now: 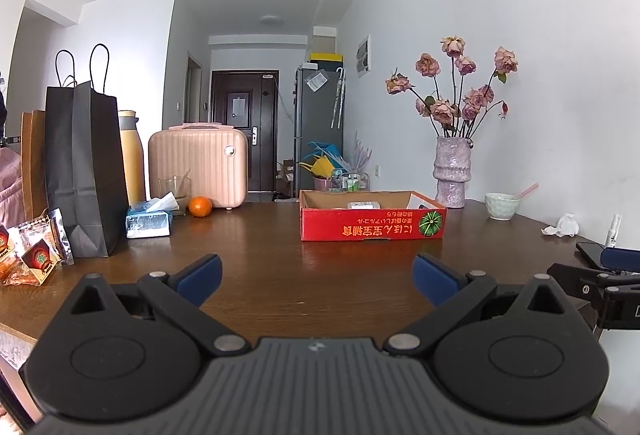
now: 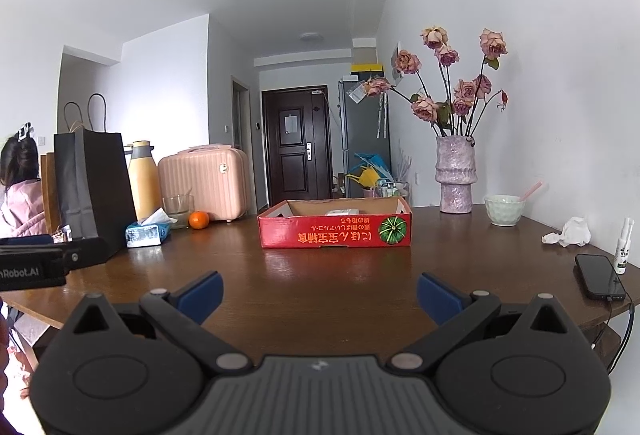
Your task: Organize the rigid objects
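A red cardboard tray (image 1: 372, 225) with a pumpkin print stands on the dark wooden table (image 1: 280, 259); it also shows in the right wrist view (image 2: 335, 231). A small white box (image 1: 364, 204) lies inside it. My left gripper (image 1: 318, 277) is open and empty, above the table's near edge, well short of the tray. My right gripper (image 2: 319, 295) is open and empty, likewise short of the tray. An orange (image 1: 200, 206), a green bowl (image 1: 502, 206), a phone (image 2: 599, 276) and a small spray bottle (image 2: 623, 246) lie on the table.
At the left stand a black paper bag (image 1: 82, 171), a tissue pack (image 1: 148, 221), a glass (image 1: 175, 193), a yellow flask (image 1: 131, 155) and a pink case (image 1: 198, 165). A vase of dried roses (image 1: 452, 171) and a crumpled tissue (image 1: 564, 226) are at the right. A person (image 2: 20, 191) sits far left.
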Action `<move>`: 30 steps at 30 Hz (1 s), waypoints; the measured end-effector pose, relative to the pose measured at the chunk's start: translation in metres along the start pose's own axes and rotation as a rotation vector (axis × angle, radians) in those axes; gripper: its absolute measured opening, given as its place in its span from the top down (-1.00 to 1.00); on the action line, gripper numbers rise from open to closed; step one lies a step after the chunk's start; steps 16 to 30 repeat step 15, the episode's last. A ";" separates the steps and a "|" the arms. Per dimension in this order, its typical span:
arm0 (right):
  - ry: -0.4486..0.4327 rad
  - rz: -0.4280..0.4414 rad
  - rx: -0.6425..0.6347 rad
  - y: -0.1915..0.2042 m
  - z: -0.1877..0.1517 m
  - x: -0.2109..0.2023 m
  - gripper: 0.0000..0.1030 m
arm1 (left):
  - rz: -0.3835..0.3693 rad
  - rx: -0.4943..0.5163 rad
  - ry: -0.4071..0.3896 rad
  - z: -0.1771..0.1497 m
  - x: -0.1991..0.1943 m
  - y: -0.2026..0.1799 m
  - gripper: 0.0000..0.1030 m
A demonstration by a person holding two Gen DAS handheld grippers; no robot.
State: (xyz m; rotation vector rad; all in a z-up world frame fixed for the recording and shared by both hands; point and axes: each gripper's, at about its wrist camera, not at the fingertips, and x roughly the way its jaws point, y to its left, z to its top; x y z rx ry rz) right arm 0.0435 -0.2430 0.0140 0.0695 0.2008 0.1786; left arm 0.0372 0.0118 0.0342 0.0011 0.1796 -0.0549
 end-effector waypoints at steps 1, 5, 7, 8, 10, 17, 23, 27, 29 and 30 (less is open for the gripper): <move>-0.001 0.000 0.000 0.000 0.000 -0.001 -1.00 | 0.002 0.001 -0.001 0.000 0.000 -0.001 -1.00; -0.003 -0.001 0.001 0.000 -0.001 -0.001 -1.00 | 0.017 0.022 -0.017 -0.001 -0.003 -0.005 -1.00; -0.002 -0.002 0.004 0.000 -0.001 -0.001 -1.00 | 0.017 0.026 -0.009 -0.001 -0.002 -0.005 -1.00; -0.001 -0.001 0.006 0.000 -0.002 -0.001 -1.00 | 0.016 0.022 0.001 -0.001 -0.001 -0.005 -1.00; 0.000 -0.001 0.006 0.000 -0.002 -0.001 -1.00 | 0.019 0.013 0.017 -0.001 0.002 -0.005 -1.00; -0.013 -0.021 0.002 -0.004 0.000 0.000 -1.00 | 0.016 0.030 0.015 -0.004 0.003 -0.005 -1.00; -0.013 -0.021 0.002 -0.004 0.000 0.000 -1.00 | 0.016 0.030 0.015 -0.004 0.003 -0.005 -1.00; -0.013 -0.021 0.002 -0.004 0.000 0.000 -1.00 | 0.016 0.030 0.015 -0.004 0.003 -0.005 -1.00; -0.013 -0.021 0.002 -0.004 0.000 0.000 -1.00 | 0.016 0.030 0.015 -0.004 0.003 -0.005 -1.00; -0.013 -0.021 0.002 -0.004 0.000 0.000 -1.00 | 0.016 0.030 0.015 -0.004 0.003 -0.005 -1.00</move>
